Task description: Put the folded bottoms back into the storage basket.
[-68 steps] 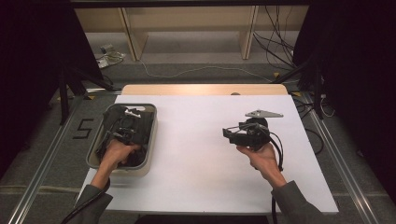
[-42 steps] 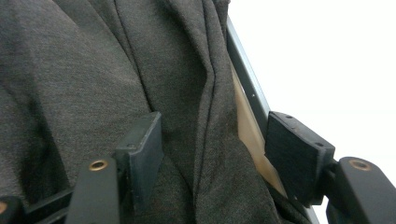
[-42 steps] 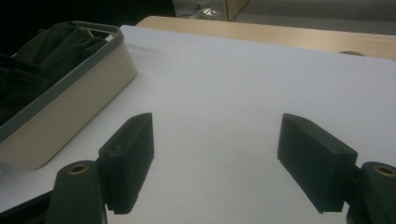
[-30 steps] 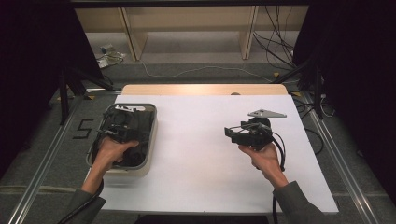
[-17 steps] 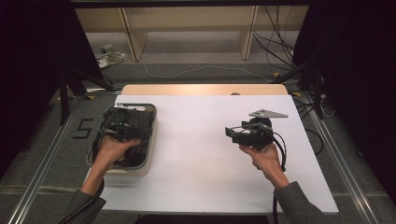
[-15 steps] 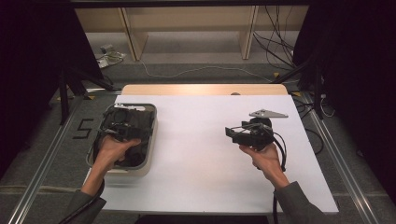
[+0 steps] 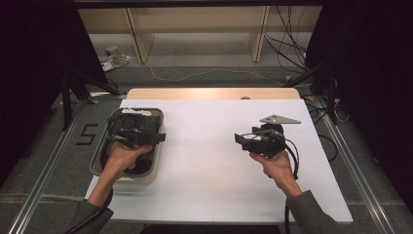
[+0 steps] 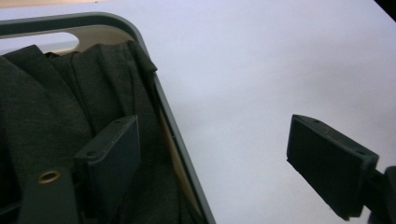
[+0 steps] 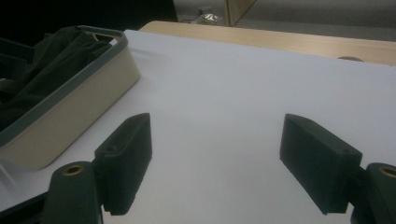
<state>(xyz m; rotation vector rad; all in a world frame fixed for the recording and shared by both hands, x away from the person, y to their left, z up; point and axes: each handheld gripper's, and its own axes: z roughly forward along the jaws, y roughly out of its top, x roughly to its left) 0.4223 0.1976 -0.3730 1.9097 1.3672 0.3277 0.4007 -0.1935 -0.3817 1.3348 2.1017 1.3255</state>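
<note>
- Dark cloth (image 8: 51, 116) lies bunched in the beige bin (image 7: 148, 173) at the table's left side.
- Your left gripper (image 7: 139, 137) hangs over that bin; its jaws have just been opening and now straddle the bin's rim (image 8: 180, 154), one over the cloth and one over the white sheet (image 7: 209, 165), pressing on nothing.
- Your right gripper (image 7: 242, 140) sits well apart, over bare sheet, jaws wide and empty.
- Bin wall (image 9: 70, 102) stands between right gripper and cloth.

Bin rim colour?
Dark grey rim on a beige bin; clearest in the right gripper view.
</note>
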